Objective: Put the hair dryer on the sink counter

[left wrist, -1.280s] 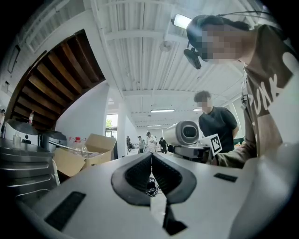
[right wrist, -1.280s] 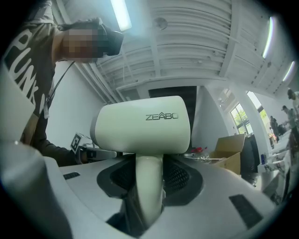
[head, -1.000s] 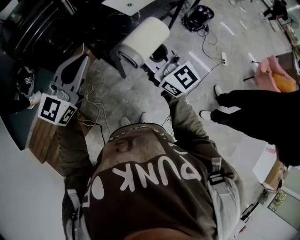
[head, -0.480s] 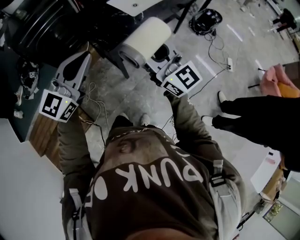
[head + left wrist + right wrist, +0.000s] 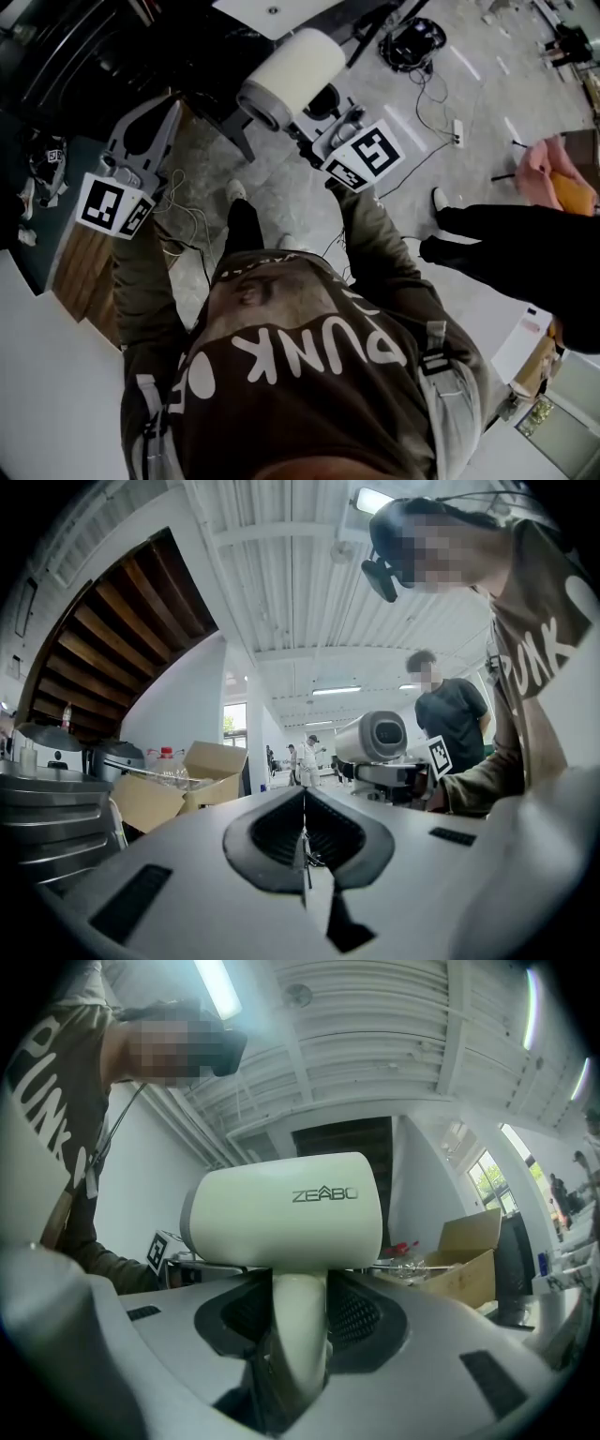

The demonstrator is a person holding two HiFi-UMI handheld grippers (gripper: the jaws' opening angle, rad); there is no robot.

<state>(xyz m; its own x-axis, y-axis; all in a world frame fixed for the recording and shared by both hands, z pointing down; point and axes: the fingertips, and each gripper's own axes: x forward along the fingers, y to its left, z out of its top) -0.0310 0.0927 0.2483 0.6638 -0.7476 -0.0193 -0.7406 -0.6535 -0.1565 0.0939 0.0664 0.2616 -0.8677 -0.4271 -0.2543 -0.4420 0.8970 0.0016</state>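
Observation:
A white hair dryer (image 5: pixel 291 75) with a grey rear end is held up in the air over the floor, its handle clamped in my right gripper (image 5: pixel 317 120). In the right gripper view the dryer's body (image 5: pixel 286 1211) sits above the jaws and its handle (image 5: pixel 300 1330) runs down between them; the right gripper (image 5: pixel 300 1321) is shut on that handle. My left gripper (image 5: pixel 155 111) is raised at the left, apart from the dryer, with nothing in it. Its jaws meet in a closed line in the left gripper view (image 5: pixel 303 832), where the dryer (image 5: pixel 373 739) shows off to the right.
A person in black (image 5: pixel 511 248) stands at the right. Cables (image 5: pixel 427 89) and a black bundle (image 5: pixel 408 37) lie on the grey floor. A wooden cabinet (image 5: pixel 80 272) with a dark green top (image 5: pixel 33 202) stands at the left. A cardboard box (image 5: pixel 202 771) and metal pots (image 5: pixel 47 799) are nearby.
Both grippers and the dryer have shifted slightly up in the view. The wearer's leg has stepped forward. The bystander has drifted to the right.

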